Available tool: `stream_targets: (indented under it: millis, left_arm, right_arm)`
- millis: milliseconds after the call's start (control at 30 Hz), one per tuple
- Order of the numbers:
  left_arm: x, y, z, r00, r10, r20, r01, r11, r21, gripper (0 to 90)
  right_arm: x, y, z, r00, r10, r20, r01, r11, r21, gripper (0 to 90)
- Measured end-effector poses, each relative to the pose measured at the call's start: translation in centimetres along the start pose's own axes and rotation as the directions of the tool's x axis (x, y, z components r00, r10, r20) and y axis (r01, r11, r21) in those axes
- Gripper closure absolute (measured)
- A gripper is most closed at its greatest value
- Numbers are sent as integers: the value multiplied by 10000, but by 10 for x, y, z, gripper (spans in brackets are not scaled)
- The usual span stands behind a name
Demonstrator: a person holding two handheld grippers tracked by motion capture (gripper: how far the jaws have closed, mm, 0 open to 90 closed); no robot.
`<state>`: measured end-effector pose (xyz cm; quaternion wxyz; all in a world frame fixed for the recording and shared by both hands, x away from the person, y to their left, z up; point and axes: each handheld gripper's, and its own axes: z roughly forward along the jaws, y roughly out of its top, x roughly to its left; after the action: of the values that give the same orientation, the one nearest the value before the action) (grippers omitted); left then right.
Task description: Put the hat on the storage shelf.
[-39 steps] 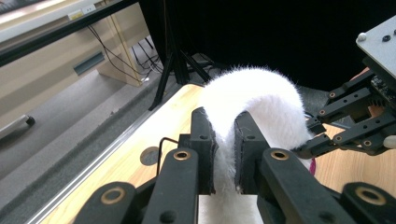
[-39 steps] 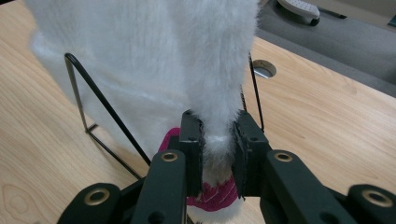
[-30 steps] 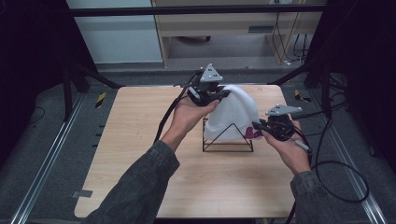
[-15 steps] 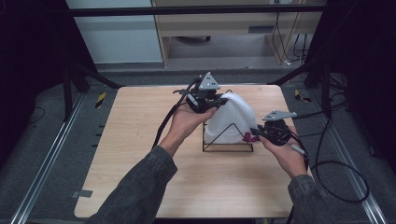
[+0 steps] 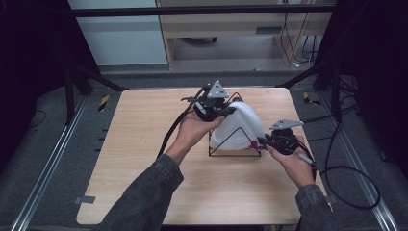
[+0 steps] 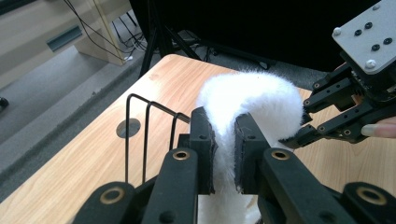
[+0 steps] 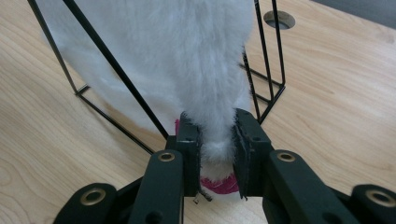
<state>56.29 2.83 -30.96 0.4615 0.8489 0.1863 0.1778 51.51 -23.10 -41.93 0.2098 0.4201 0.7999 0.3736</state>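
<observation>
I have the white fuzzy cloth (image 5: 239, 124) draped over the black wire rack (image 5: 235, 144), which stands a little right of the middle of the table (image 5: 144, 159), nearer the far edge than the near one. My left gripper (image 5: 226, 111) is clamped on the cloth's upper end at the rack's far side — its pads (image 6: 205, 149) pinch the fur tight between them. My right gripper (image 5: 261, 142) is closed on the lower end, where a pink trim (image 7: 219, 184) peeks out just beside the rack's near right corner. The risk, as I judge it, is the rack itself: it looks light, and if I pull unevenly the fur may snag a wire (image 7: 112, 60) and drag or tip the frame. A loose pinch on such soft pile could also slip — then one end drops onto the table.
</observation>
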Motion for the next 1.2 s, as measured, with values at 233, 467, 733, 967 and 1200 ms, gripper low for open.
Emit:
stream_targets:
  millis: [233, 467, 733, 967, 1200]
  left_arm:
    - [-3, -4, 4, 9999, -31, 119, 30, 10000, 53, 803]
    - [-6, -11, 8, 9998, -40, 180, 36, 9998, 214, 803]
    - [-7, -14, 11, 9998, -56, 167, 52, 9996, 265, 803]
    - [-8, -17, 11, 9997, -92, 231, 84, 9994, 334, 799]
    - [-9, -20, 11, 9991, -386, 174, 381, 9988, 301, 790]
  right_arm:
    - [0, -6, 3, 9999, 115, -21, -114, 9999, 66, 738]
    - [-2, -11, 4, 9995, 331, -17, -330, 9993, 183, 692]
    - [-2, -16, -1, 9992, 401, 34, -402, 9991, 111, 672]
    - [-2, -23, -11, 9987, 485, 135, -485, 9988, -15, 654]
    - [6, -32, -19, 9991, 372, 204, -370, 9993, -98, 642]
